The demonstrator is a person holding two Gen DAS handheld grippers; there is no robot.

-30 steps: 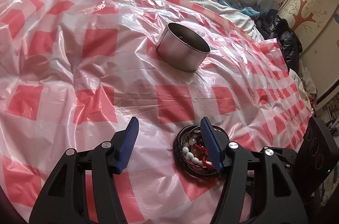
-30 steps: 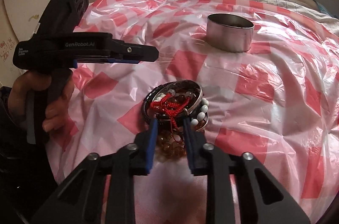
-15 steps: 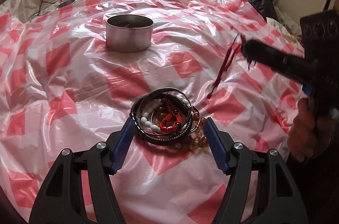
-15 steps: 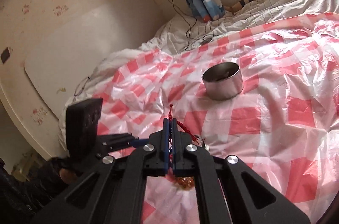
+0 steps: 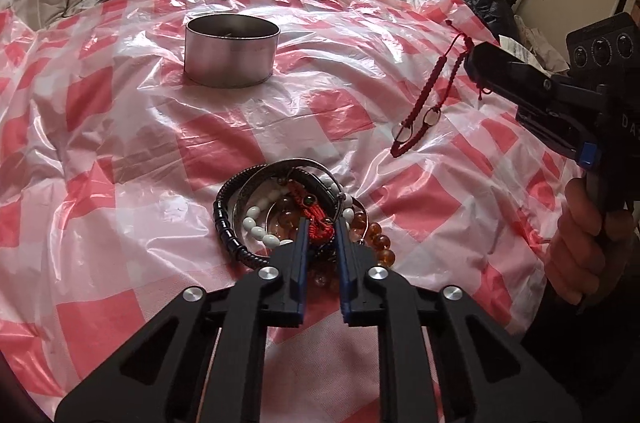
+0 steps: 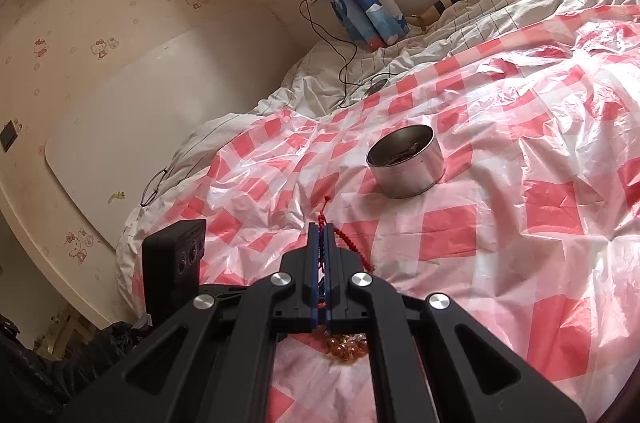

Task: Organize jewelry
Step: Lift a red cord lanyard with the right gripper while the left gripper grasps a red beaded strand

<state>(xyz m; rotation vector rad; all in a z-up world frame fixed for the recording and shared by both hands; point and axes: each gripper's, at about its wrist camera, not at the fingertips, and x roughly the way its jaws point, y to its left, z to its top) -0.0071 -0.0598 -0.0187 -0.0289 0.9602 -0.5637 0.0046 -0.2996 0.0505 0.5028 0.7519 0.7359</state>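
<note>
Already the right hand-held gripper [image 6: 322, 229] clenched a red cord bracelet [image 5: 430, 103] bound for the tin [image 5: 231, 51]; the left hand-held gripper [image 5: 322, 229] was closing on the red knot [image 5: 318, 215] in the pile.

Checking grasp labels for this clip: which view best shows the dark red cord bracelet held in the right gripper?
The left wrist view: the red cord bracelet hangs full length from the right gripper, clear of the sheet. In the right wrist view only a short stretch shows beside the shut fingers; the rest is hidden.
</note>
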